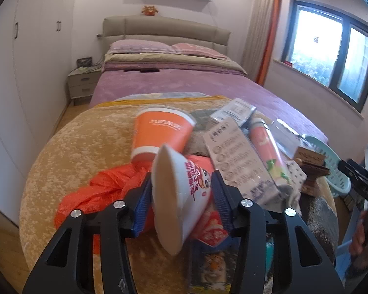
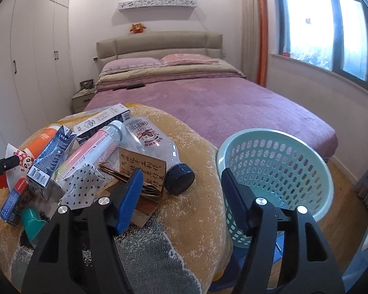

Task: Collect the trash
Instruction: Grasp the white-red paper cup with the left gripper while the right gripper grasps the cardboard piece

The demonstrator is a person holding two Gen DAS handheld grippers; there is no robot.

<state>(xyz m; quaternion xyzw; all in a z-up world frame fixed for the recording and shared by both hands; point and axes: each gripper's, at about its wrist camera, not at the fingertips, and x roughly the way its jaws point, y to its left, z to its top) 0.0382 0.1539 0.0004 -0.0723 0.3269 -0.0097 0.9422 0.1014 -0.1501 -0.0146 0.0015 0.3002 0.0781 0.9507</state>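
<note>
White bowl (image 1: 176, 196) is clamped in left gripper (image 1: 181, 191); right gripper (image 2: 181, 196) stands apart; next, carry it to basket (image 2: 277, 171) at right.

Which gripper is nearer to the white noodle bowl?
Left. The left gripper has the white noodle bowl between its jaws; the right gripper is off by the basket.
</note>
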